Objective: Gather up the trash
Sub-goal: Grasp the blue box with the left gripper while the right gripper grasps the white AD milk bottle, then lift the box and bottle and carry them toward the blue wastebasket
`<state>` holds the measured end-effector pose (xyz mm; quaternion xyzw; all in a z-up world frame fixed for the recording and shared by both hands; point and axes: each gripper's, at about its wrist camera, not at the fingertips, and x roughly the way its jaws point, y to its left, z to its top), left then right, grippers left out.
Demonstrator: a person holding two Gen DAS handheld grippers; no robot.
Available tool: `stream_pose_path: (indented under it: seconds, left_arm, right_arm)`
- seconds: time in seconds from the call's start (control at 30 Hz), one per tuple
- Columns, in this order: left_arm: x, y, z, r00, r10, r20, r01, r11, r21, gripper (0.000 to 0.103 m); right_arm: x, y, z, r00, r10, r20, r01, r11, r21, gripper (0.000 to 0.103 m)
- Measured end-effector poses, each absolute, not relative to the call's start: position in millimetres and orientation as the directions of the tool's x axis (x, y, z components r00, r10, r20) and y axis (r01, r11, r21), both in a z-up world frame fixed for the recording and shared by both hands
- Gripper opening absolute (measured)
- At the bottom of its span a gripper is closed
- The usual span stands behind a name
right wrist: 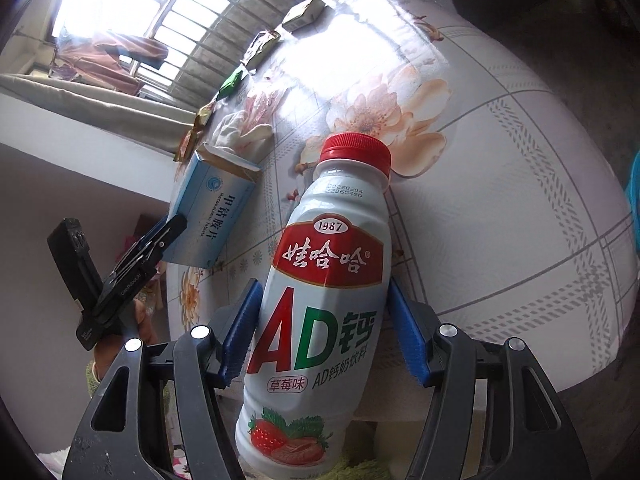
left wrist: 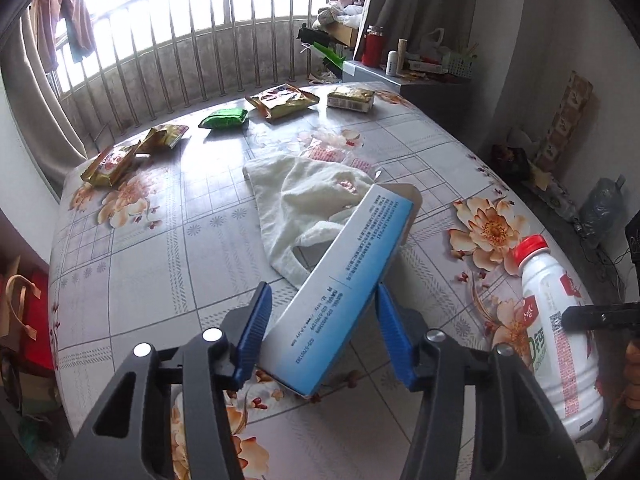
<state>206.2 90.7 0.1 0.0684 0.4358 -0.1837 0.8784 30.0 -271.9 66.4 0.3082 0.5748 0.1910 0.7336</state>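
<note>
My left gripper (left wrist: pixel 322 292) is shut on a long blue and white medicine box (left wrist: pixel 348 264), one end flap open, held tilted above the floral tablecloth (left wrist: pixel 160 260). The right wrist view shows the same box (right wrist: pixel 208 216) at the left, with a black finger of the left gripper (right wrist: pixel 168 228) against it. My right gripper (right wrist: pixel 323 286) is shut on a white milk-drink bottle (right wrist: pixel 320 300) with a red cap and strawberry label, both blue pads against its sides. In the left wrist view the bottle (left wrist: pixel 556 340) stands at the right edge.
A white cloth bag (left wrist: pixel 304 200) lies mid-table with a clear wrapper (left wrist: pixel 328 152) behind it. Along the far edge lie several snack packets: gold (left wrist: pixel 110 166), green (left wrist: pixel 224 118), yellow (left wrist: pixel 280 100) and a small carton (left wrist: pixel 351 99). A window railing (left wrist: pixel 200 40) stands beyond.
</note>
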Motion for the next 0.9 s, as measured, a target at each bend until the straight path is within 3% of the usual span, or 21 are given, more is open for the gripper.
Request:
stream_pose_path:
  seconds: [0.1, 0.23, 0.3, 0.57, 0.9]
  left_arm:
    - [191, 92, 2, 0.506, -0.296, -0.81, 0.336, 0.933, -0.131, 0.032]
    - [162, 102, -1, 0.397, -0.468, -0.79, 0.231, 0.883, -0.408, 0.031]
    - [147, 103, -6, 0.374, -0.502, -0.78, 0.197, 0.864, -0.462, 0.031]
    - [144, 86, -8, 0.364, -0.477, -0.8, 0.186, 0.879, -0.44, 0.038]
    - [160, 56, -22, 0.414, -0.363, -0.835, 0.224, 0.93, -0.293, 0.038]
  right_arm:
    - [31, -271, 68, 0.263, 0.633, -0.729, 0.046, 0.746, 0.664, 0.059]
    - [26, -279, 72, 0.256, 0.624, -0.739, 0.012, 0.762, 0.647, 0.059]
    - [25, -279, 72, 0.254, 0.622, -0.741, 0.005, 0.765, 0.644, 0.059]
    - [28, -275, 67, 0.217, 0.633, -0.743, 0.008, 0.76, 0.649, 0.059]
    - [29, -274, 65, 0.218, 0.621, -0.753, 0.039, 0.765, 0.643, 0.059]
